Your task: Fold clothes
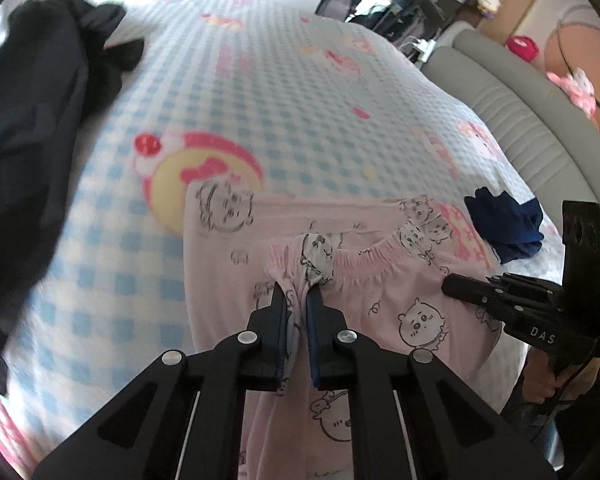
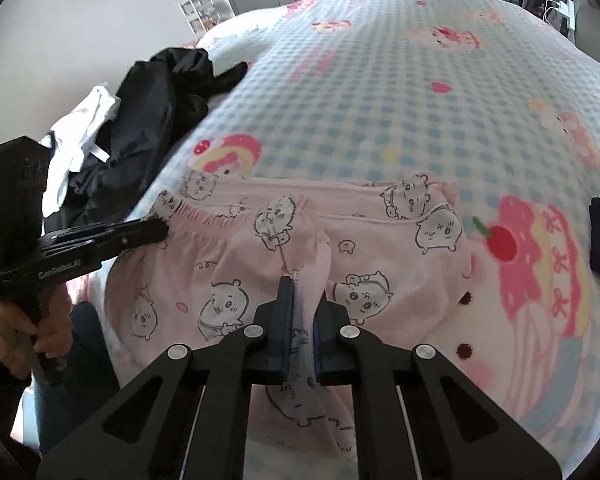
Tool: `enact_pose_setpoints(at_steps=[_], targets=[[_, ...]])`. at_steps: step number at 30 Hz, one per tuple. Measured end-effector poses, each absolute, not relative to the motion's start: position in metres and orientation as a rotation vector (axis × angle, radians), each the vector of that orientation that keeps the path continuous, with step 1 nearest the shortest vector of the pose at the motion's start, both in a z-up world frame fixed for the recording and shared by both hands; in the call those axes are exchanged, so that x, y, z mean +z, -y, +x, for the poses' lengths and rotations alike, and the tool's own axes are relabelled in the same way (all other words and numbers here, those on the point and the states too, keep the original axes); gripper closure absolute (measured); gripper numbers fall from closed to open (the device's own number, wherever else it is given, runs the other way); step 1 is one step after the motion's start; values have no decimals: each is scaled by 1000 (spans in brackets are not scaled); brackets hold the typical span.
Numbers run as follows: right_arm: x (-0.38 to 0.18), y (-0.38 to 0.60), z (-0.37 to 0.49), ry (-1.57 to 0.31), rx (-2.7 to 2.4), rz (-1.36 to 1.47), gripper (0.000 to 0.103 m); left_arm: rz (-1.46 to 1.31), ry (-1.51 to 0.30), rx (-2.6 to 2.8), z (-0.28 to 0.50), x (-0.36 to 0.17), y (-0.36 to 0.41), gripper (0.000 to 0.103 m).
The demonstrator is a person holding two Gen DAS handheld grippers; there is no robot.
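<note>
Pyjama shorts on checked bedspread

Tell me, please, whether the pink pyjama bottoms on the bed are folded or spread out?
Spread out, not folded: the pink pyjama bottoms lie flat on the checked blanket, elastic waistband stretched across, fabric pinched up only at two points.

Left hand-held gripper and right hand-held gripper both clamped tight, angled downward

A home bedroom: a bed under a cartoon-print checked blanket, clothes heaped on it (padded headboard behind).
</note>
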State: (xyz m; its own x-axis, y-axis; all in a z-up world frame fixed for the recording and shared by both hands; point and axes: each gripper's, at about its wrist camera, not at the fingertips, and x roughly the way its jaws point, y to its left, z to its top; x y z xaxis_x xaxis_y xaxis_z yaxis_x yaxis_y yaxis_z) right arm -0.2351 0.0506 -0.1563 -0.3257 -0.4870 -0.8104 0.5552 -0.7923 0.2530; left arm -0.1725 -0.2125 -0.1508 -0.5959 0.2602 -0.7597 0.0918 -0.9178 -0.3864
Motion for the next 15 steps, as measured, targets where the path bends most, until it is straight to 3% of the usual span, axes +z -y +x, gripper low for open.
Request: enact_pose_setpoints(at_steps=[15], targets=[[-135, -48, -267, -29, -2171, 1234, 96, -1287, 659, 2668, -230, -133, 228, 93]])
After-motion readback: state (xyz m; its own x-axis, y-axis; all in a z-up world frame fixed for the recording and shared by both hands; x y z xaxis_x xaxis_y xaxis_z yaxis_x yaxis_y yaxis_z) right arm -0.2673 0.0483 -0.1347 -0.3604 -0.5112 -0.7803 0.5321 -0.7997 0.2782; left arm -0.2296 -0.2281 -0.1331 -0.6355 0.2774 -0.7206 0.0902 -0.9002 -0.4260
